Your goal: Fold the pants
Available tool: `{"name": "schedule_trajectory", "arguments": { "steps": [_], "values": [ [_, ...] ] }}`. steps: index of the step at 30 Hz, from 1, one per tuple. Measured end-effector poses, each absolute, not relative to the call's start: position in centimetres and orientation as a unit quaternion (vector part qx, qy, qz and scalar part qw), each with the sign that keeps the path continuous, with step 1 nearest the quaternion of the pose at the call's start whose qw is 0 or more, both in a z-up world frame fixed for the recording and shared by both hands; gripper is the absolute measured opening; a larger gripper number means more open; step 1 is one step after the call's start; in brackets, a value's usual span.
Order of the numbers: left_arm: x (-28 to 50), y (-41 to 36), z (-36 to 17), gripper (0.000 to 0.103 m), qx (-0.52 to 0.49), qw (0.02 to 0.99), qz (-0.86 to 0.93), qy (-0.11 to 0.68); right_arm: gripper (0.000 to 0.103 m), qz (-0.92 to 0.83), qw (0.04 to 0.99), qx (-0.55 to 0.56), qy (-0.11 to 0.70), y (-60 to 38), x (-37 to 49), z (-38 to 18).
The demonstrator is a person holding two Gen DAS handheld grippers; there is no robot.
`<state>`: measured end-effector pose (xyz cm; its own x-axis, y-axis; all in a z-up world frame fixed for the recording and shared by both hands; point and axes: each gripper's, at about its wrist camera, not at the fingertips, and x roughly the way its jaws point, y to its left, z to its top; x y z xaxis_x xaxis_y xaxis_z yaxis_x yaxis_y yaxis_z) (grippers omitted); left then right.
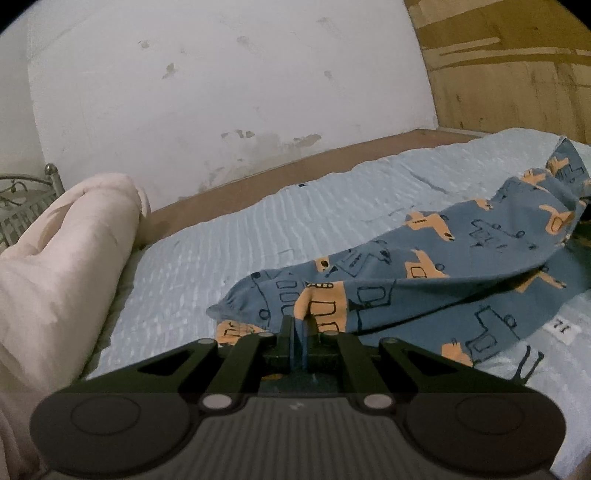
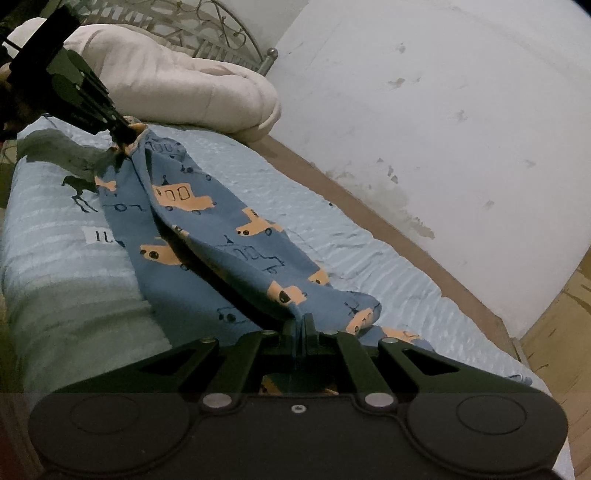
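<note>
The blue pants [image 2: 221,236], printed with orange vehicles, hung stretched lengthwise between the two grippers above the pale blue bedspread [image 2: 66,266], their lower layer sagging onto it. The left gripper [image 1: 298,325] had its jaws closed on one end of the cloth, and the right gripper [image 2: 299,325] was likewise clamped on the opposite end. In the right wrist view the left gripper showed at the far left, pinching fabric. The garment looked already doubled along its length, leg over leg, though this was a judgement from the layered edges. What apparently remained was bringing end to end and laying the bundle flat. A rolled pinkish quilt [image 1: 66,251] lay well apart by the headboard [image 2: 207,26].
</note>
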<state>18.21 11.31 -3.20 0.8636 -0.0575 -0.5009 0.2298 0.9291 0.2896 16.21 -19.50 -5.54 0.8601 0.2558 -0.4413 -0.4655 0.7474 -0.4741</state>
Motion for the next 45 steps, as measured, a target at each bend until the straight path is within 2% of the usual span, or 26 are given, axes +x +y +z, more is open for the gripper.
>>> {"name": "schedule_trajectory", "arguments": {
  "steps": [6,11,19,22,24,25,26,27,29,30,31,32,35,37,45],
  "values": [
    [18.1,11.7,-3.1,0.003,0.213,0.940,-0.095,0.249,0.000,0.204,0.913,-0.316,0.155,-19.8,14.2,-5.3],
    [17.9,12.5,-3.8,0.003,0.206,0.935,-0.106,0.269,0.000,0.220,0.902,-0.340,0.147,-19.3,12.3,-5.7],
    [18.1,12.5,-5.0,0.004,0.203,0.928,-0.109,0.292,0.000,0.225,0.896,-0.338,0.179,-19.0,12.4,-7.5],
    [18.0,12.4,-5.0,0.006,0.196,0.928,-0.104,0.299,0.001,0.223,0.897,-0.335,0.184,-19.0,12.3,-7.7],
    [17.8,12.3,-5.0,0.016,0.191,0.929,-0.098,0.303,0.002,0.220,0.900,-0.329,0.185,-19.0,12.4,-7.7],
    [17.6,12.3,-5.0,0.031,0.187,0.928,-0.096,0.306,0.007,0.217,0.901,-0.326,0.185,-19.1,12.4,-7.7],
    [17.5,12.3,-4.9,0.046,0.185,0.929,-0.093,0.306,0.018,0.213,0.904,-0.321,0.183,-19.3,12.3,-7.6],
    [17.3,12.3,-4.8,0.052,0.182,0.932,-0.083,0.303,0.023,0.209,0.907,-0.316,0.182,-19.5,12.3,-7.5],
    [17.0,12.2,-4.5,0.080,0.171,0.935,-0.069,0.303,0.044,0.200,0.915,-0.299,0.183,-20.1,12.2,-7.1],
    [16.9,12.2,-4.2,0.087,0.159,0.938,-0.065,0.301,0.050,0.196,0.919,-0.287,0.185,-20.5,12.1,-6.9],
    [16.7,12.1,-3.9,0.096,0.145,0.941,-0.062,0.299,0.062,0.193,0.924,-0.273,0.187,-21.1,12.1,-6.7],
    [16.5,12.0,-3.7,0.101,0.132,0.944,-0.062,0.297,0.076,0.189,0.929,-0.256,0.190,-21.7,12.1,-6.4],
    [16.0,10.9,-3.0,0.102,0.103,0.948,-0.068,0.293,0.095,0.177,0.943,-0.204,0.195,-23.7,11.6,-5.7],
    [15.7,9.6,-2.7,0.102,0.097,0.949,-0.072,0.292,0.102,0.166,0.949,-0.178,0.199,-25.0,11.2,-5.4],
    [14.6,2.7,-1.2,0.102,0.066,0.951,-0.140,0.267,0.102,0.118,0.965,-0.058,0.226,-30.8,9.9,-5.0]
  ]
}}
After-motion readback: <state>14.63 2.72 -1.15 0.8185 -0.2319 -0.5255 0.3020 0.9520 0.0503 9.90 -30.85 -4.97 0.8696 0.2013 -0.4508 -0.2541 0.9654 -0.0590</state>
